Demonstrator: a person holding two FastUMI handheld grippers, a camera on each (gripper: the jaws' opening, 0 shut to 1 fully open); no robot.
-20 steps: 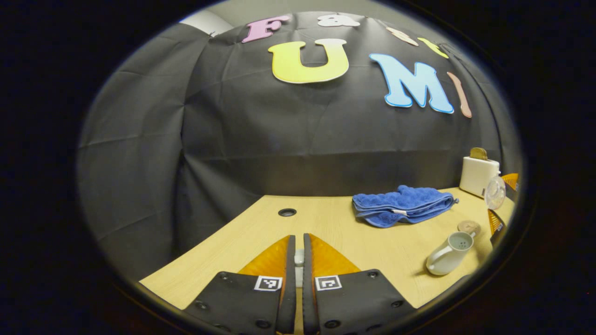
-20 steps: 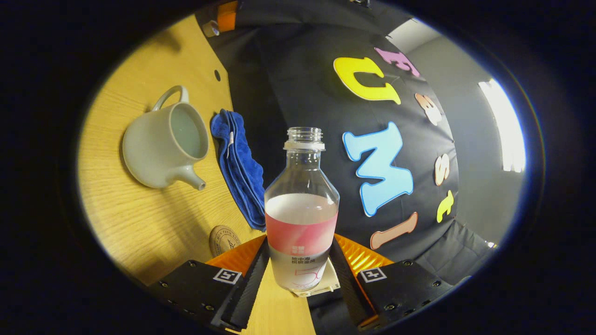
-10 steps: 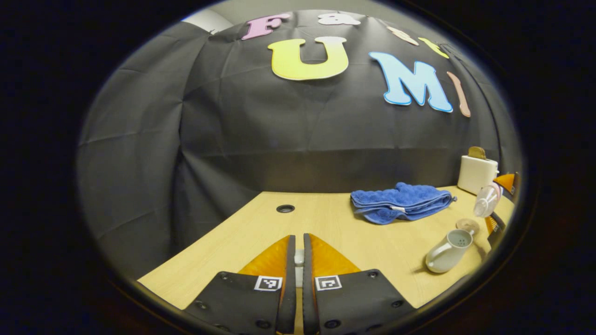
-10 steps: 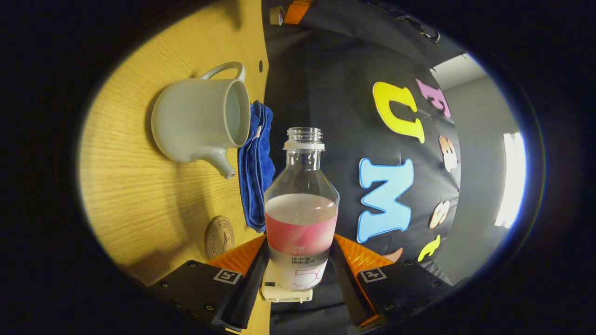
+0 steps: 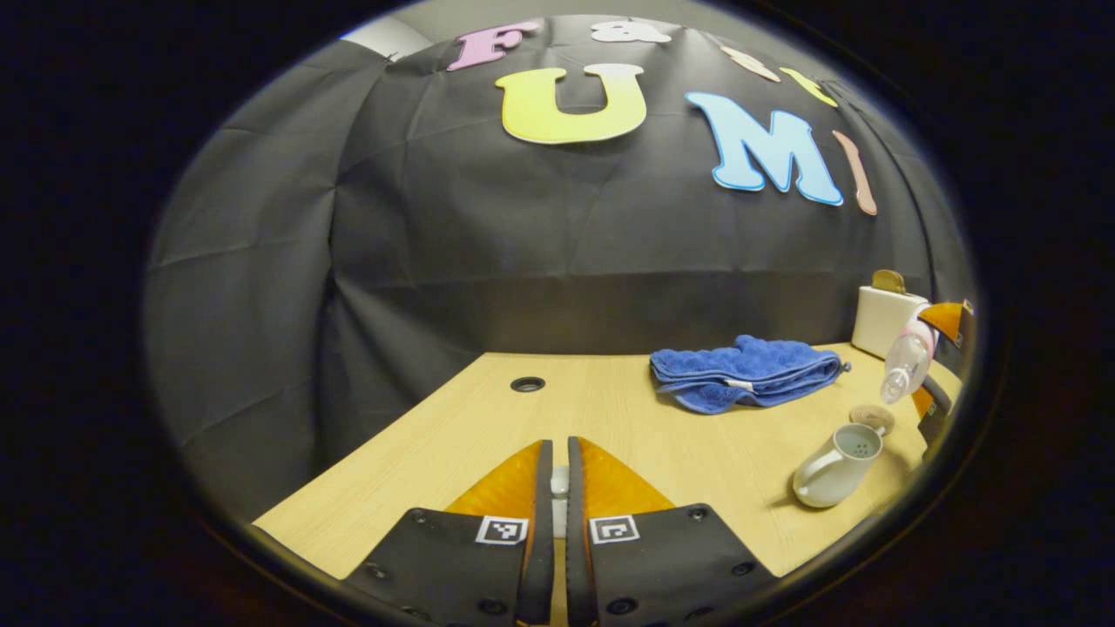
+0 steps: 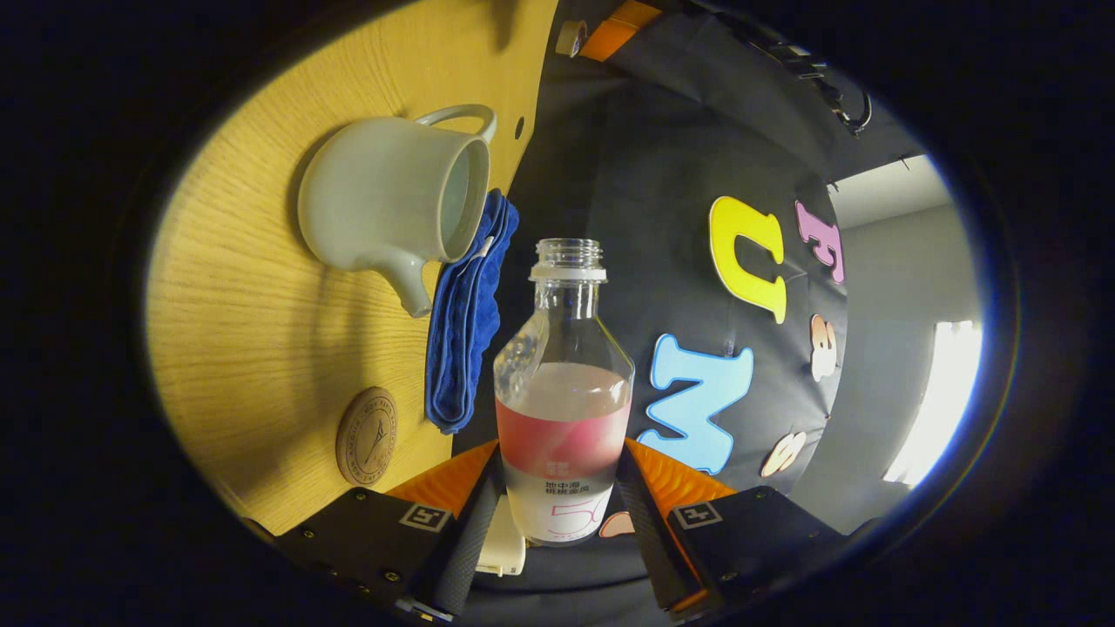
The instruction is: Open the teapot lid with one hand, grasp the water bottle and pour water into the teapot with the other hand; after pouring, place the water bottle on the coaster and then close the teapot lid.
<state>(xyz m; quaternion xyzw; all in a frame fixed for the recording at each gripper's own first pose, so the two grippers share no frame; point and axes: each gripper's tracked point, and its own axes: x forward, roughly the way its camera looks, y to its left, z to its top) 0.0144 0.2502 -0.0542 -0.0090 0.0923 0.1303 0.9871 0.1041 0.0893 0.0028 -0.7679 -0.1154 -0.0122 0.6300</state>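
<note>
Water bottle (image 6: pixel 564 396) between right claw (image 6: pixel 557 505) fingers

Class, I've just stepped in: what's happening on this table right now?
The right gripper holds an uncapped bottle, part full, tipped sideways beside the open teapot. No water is seen leaving it. The left gripper is shut on a small pale piece, seemingly the lid. A coaster and blue towel lie near the teapot.

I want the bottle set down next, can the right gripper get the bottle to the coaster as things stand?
Probably yes. The right gripper holds the water bottle tilted, and the coaster lies bare on the table, apart from the teapot and the blue towel.
</note>
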